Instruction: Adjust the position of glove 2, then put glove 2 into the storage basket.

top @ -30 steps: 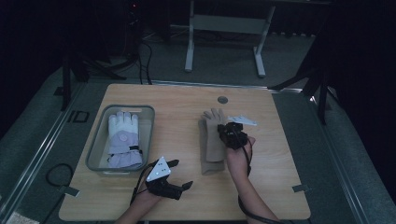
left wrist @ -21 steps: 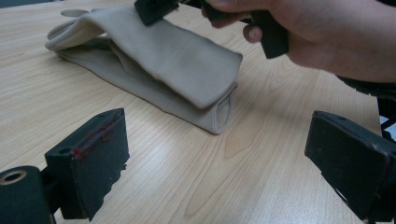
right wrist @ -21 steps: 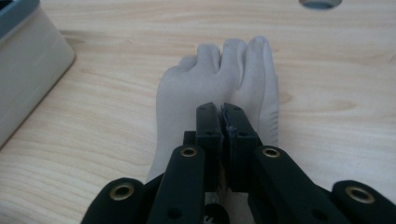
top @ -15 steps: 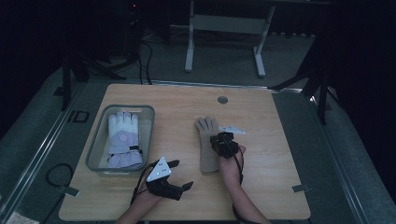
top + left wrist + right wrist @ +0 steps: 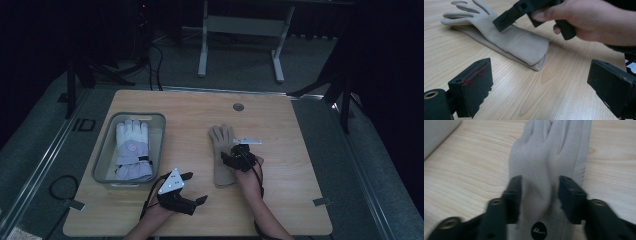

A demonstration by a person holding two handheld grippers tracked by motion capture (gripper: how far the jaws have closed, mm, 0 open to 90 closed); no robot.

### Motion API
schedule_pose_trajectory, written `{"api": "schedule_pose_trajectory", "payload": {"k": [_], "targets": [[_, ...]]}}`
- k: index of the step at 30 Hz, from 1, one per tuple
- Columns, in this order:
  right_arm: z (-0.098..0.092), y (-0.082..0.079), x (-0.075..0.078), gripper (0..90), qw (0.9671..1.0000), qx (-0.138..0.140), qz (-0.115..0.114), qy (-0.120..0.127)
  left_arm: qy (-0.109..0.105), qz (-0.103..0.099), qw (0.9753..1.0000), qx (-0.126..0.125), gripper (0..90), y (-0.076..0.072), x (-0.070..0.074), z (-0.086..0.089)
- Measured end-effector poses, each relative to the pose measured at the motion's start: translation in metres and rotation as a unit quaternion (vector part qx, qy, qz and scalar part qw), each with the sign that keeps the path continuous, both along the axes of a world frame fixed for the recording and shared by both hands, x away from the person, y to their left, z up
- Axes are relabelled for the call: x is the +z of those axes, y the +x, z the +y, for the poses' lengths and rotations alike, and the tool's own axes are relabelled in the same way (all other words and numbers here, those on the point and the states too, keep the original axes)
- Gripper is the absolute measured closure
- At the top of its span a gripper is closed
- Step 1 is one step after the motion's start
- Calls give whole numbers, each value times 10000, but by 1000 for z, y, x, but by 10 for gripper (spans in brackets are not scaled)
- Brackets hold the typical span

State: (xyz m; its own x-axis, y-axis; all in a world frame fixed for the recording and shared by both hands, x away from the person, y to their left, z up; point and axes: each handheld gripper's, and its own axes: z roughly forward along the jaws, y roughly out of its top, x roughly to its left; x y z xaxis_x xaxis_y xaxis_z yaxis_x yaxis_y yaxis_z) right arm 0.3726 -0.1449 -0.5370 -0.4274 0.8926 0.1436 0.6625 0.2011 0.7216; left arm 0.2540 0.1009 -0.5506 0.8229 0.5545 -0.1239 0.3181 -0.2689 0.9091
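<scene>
A beige glove (image 5: pixel 220 170) lies flat at mid-table, fingers pointing away from me. My right gripper (image 5: pixel 234 158) sits on its palm part, and in the right gripper view (image 5: pixel 540 195) the jaws press in on a raised fold of the glove (image 5: pixel 554 150). The left gripper view shows the glove (image 5: pixel 519 45) with that right gripper (image 5: pixel 504 21) tipped down onto it, held by a hand. My left gripper (image 5: pixel 196 188) rests near the front edge, left of the glove's cuff, and it stands open (image 5: pixel 541 90) with nothing between its jaws.
A clear plastic bin (image 5: pixel 102 160) at the table's left holds a white padded glove (image 5: pixel 131 150). A round cable hole (image 5: pixel 238 107) sits near the far edge. Desk legs (image 5: pixel 202 45) stand on the floor beyond the table.
The right gripper has drawn back along the beige glove toward me and its jaws have come in on the fabric. The glove has shifted slightly left. The left gripper has stayed put.
</scene>
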Motion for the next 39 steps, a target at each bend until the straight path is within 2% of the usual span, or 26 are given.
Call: {"api": "schedule_pose_trajectory", "payload": {"k": [1, 5, 7, 8, 9, 12, 14, 17, 19, 23, 26, 28, 30, 32, 35, 36, 39], "targets": [[-4, -2, 4, 389, 9999, 122, -23, 1, 15, 14, 10000, 12, 60, 0, 0, 0], [-17, -6, 14, 231, 9989, 422, -108, 198, 91, 73, 9999, 26, 60, 1, 0, -2], [-21, -6, 17, 231, 9983, 526, -125, 213, 91, 73, 9999, 26, 60, 1, 0, -2], [-21, -6, 17, 179, 9983, 526, -125, 213, 114, 125, 9998, 54, 60, 2, -1, -3], [-30, -8, 22, 127, 9963, 843, -115, 103, 130, 199, 9997, 57, 60, 2, 0, -4], [-39, -8, 26, 141, 9921, 1218, -220, 205, 146, 282, 9994, 96, 60, 4, 1, -6], [-43, -8, 28, 144, 9892, 1438, -258, 125, 187, 300, 9993, 156, 60, 5, 2, -7], [-48, -9, 29, 144, 9869, 1577, -332, -89, 203, 316, 9991, 179, 60, 6, 3, -8], [-51, -8, 30, 144, 9870, 1587, -228, -64, 252, 334, 9990, 171, 61, 9, 3, -9], [-58, -5, 30, 136, 9888, 1467, 31, 257, 317, 336, 9988, 169, 65, 13, 4, -11], [-59, -4, 30, 123, 9901, 1394, -45, 160, 397, 383, 9984, 144, 67, 18, 6, -15], [-60, -1, 30, 138, 9904, 1358, -54, 236, 467, 382, 9981, 118, 69, 22, 7, -18], [-60, 0, 30, 138, 9906, 1350, -32, 213, 461, 395, 9981, 78, 70, 24, 8, -21], [-61, 6, 31, 204, 9911, 1304, -98, 233, 452, 268, 9986, -27, 92, 27, 10, -25], [-62, 11, 32, 249, 9911, 1295, -175, 237, 477, 229, 9986, -77, 123, 30, 13, -30], [-63, 18, 33, 303, 9904, 1339, -273, 213, 537, 173, 9983, -151, 142, 32, 14, -35], [-64, 28, 33, 359, 9898, 1356, -366, 222, 656, 160, 9973, -298, 150, 37, 17, -44]]}}
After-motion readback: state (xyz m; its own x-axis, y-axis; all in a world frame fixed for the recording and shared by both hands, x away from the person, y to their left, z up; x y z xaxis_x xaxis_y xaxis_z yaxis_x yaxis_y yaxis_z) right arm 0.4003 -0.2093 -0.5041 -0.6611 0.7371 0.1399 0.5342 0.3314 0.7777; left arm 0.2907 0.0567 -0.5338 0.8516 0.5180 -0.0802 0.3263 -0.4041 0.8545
